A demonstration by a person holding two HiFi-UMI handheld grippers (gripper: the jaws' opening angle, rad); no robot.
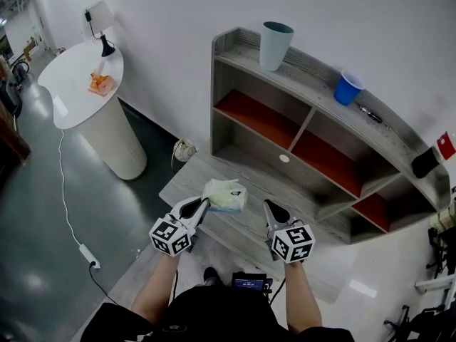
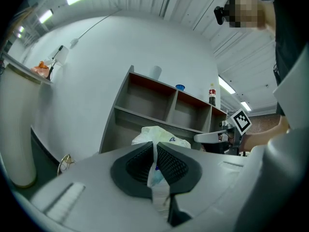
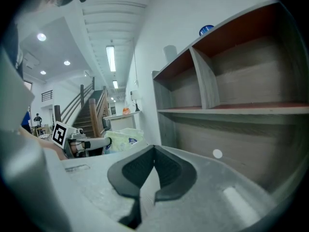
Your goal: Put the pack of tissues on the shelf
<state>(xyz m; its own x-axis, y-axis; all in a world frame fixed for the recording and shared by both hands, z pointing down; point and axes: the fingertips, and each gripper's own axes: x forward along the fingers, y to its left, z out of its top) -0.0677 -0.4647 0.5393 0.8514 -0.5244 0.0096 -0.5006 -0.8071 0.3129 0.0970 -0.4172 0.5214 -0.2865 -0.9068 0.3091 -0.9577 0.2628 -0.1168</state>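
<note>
Pinches the wrapper edge of the pack of tissues [image 1: 225,194] in the left gripper [image 1: 205,205], over the grey surface [image 1: 187,182] before the shelf [image 1: 299,84]. Holds the right gripper [image 1: 268,206] pressed together, empty, near the pack.

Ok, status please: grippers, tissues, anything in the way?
Left gripper shut on tissues, in front of shelf. Right gripper shut, holding nothing. Nothing seen blocking the shelf bays.
</note>
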